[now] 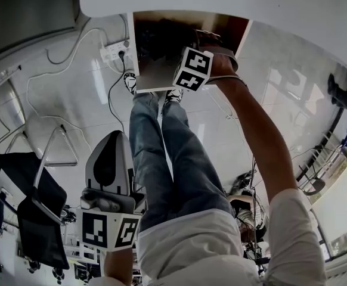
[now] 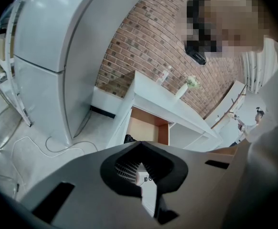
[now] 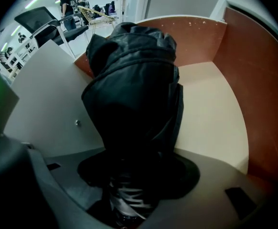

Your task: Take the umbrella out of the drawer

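The black folded umbrella (image 3: 134,94) lay inside the open drawer (image 3: 215,109), on its pale floor; in the right gripper view it ran along the drawer's left side, its far end up near the far left corner and its near end down at the claw; the drawer's right half was bare, walled in reddish-brown board at the far and right edges. The right gripper (image 3: 129,194) pointed down into the drawer; its jaws stood wide apart, one on each side of the umbrella's near end, which filled most of the gap between them. In the head view the person's right arm (image 1: 263,142) reached forward over the drawer's near edge, and the gripper's marker cube (image 1: 192,68) sat above the dark interior; the person's legs in jeans (image 1: 173,159) stood just before the drawer. The left gripper (image 1: 115,137) hung low at the person's left, well apart from the drawer; its jaws were together with nothing between them, and its own view looked past them at a white cabinet (image 2: 163,101) against a brick wall (image 2: 144,37).
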Demonstrator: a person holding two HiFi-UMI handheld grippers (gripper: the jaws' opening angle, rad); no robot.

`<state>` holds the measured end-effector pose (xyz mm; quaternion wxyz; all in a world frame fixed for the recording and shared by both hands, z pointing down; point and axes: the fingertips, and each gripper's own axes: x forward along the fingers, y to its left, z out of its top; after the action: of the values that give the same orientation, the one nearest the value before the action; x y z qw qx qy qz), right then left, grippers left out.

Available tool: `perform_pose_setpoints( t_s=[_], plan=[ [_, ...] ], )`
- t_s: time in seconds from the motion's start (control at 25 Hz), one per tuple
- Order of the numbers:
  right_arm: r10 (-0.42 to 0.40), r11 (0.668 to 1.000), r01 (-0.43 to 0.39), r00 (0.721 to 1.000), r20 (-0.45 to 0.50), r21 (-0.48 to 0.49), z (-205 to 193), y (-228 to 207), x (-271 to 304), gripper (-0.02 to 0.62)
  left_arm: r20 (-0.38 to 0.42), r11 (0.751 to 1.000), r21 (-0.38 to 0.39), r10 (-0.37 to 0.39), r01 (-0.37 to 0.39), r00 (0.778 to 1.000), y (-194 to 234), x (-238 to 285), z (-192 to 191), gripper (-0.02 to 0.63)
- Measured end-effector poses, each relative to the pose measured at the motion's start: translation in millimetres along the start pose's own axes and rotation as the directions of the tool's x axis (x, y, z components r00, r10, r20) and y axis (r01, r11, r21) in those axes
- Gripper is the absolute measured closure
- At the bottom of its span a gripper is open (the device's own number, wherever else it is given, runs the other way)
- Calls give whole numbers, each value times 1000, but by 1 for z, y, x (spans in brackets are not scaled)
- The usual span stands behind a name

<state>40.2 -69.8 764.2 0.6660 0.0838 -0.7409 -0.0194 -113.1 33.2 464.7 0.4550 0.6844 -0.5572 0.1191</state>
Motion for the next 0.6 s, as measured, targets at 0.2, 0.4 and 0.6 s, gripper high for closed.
perform_pose_setpoints(
  t_s=[0.2, 0.4, 0.6],
  plan=[
    [2, 1000, -2, 1000, -2, 11, 0, 1, -7, 344, 11, 1000, 3, -3, 3, 1000, -1, -4, 0, 589],
    [13, 1000, -13, 1000, 2, 21, -2, 2, -13, 345, 11, 1000, 6, -9, 9, 1000, -3, -6, 1, 589],
    [13, 999, -13, 1000, 11, 38, 0, 2, -17, 345, 15, 1000, 12, -13, 13, 1000, -4, -7, 2, 589]
  ],
)
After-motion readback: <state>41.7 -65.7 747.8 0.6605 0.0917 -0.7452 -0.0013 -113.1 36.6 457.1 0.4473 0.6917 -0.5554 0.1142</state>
